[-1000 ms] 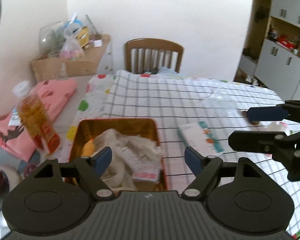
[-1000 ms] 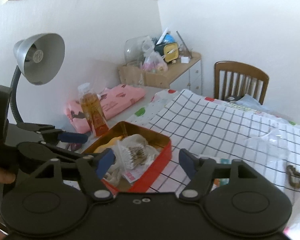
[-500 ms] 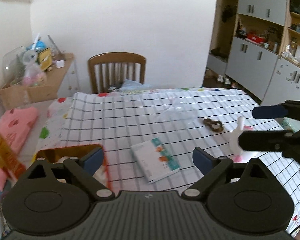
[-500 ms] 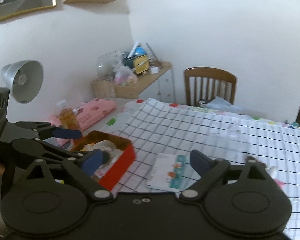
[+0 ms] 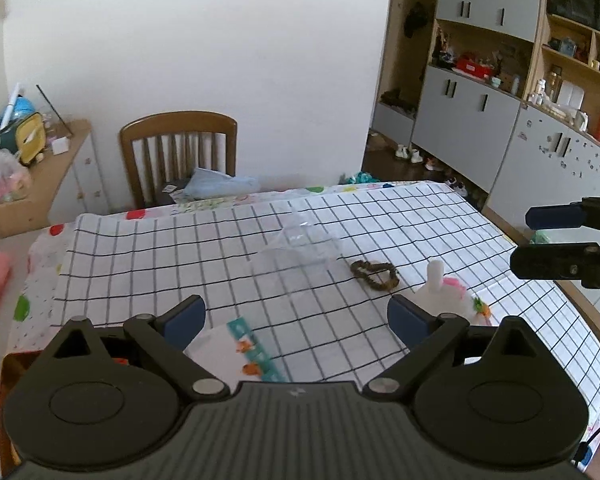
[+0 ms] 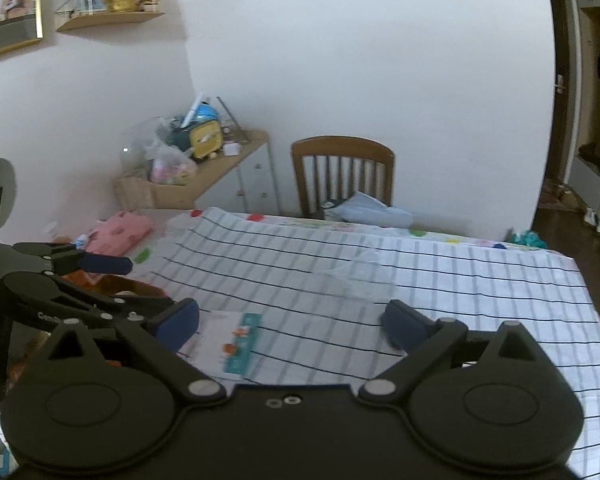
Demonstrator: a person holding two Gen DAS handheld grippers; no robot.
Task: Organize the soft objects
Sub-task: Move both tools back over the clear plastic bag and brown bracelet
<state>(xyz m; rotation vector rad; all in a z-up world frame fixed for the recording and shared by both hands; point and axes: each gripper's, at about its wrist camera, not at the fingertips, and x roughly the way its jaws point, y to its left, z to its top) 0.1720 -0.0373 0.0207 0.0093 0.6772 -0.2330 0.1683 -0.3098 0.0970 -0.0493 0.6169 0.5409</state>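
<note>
A brown scrunchie lies on the checked tablecloth right of centre. A white soft toy with pink and green bits sits just beyond my left gripper's right finger. A clear plastic bag lies mid-table. A white and teal packet lies between the fingers of my left gripper, which is open and empty above the near table edge. My right gripper is open and empty, over the same packet. The red tin's edge shows behind the left gripper.
A wooden chair with a blue bag stands at the far side. A cluttered low cabinet is at the left, grey cupboards at the right. A folded pink cloth lies left of the table.
Both grippers have swung right, away from the red tin with soft items. The scrunchie, white toy and packet have come into the middle of the view. Both stay open.
</note>
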